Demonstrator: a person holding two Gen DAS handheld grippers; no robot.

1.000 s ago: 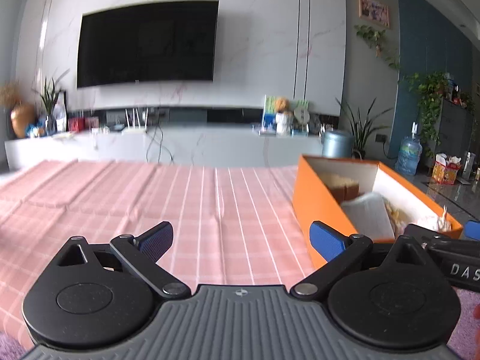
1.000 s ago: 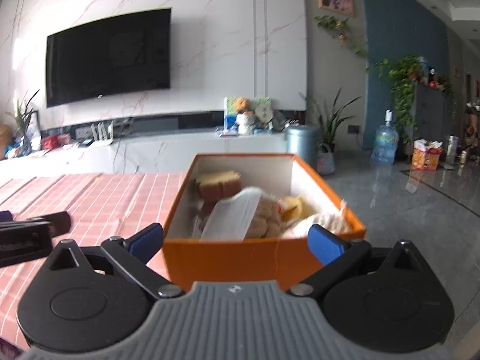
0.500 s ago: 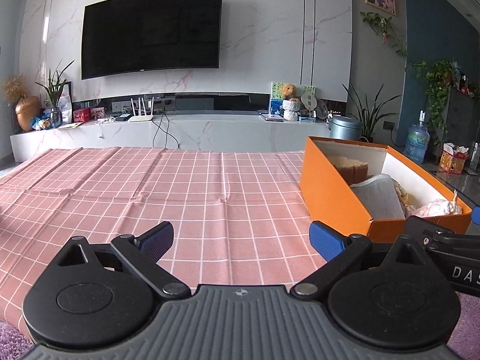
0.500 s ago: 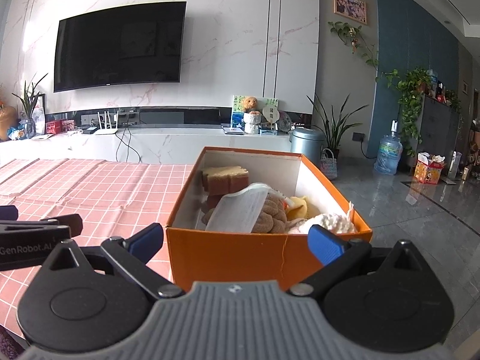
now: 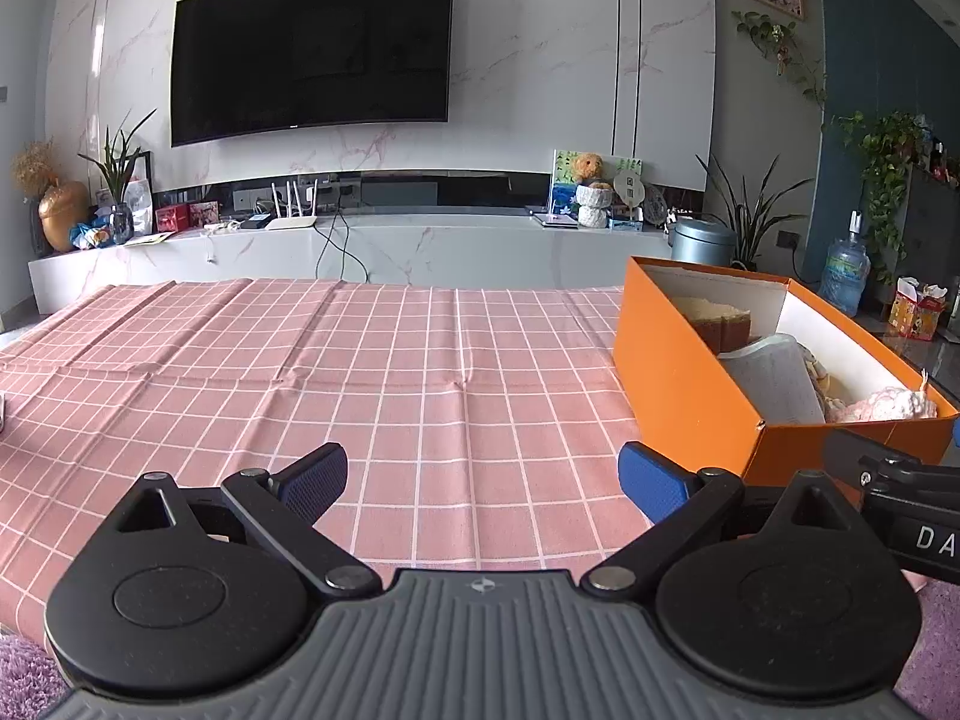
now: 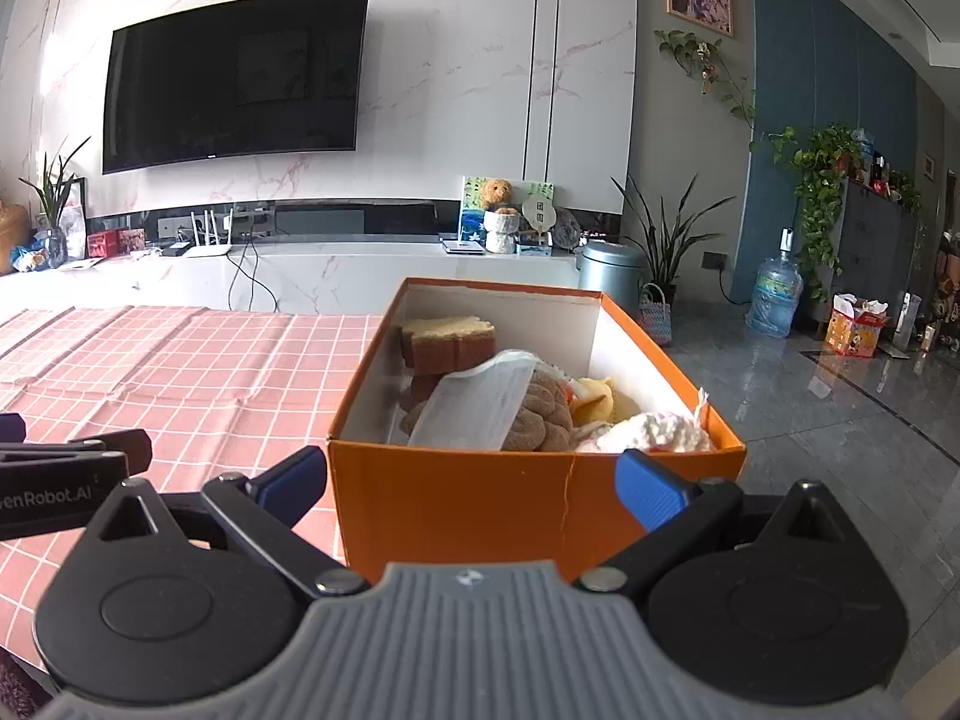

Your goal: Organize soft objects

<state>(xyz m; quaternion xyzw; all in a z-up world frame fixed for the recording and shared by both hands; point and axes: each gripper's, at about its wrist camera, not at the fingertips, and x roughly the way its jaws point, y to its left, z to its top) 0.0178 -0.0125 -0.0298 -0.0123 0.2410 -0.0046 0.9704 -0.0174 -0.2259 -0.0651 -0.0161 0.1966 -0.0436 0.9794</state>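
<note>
Jaws spread wide on both: left gripper holds nothing over the pink checked cloth on the tabletop, right gripper holds nothing just before the orange box. Box sits at the cloth's right end. Inside it: sponge cake slices, brown plush toy under a white packet, yellow soft item, white knitted piece.

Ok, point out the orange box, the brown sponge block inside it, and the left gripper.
orange box (image 6: 456,510): right wrist view, near front wall.
brown sponge block (image 6: 447,342): right wrist view, front face.
left gripper (image 5: 483,477): left wrist view, midway between open blue fingertips.
</note>
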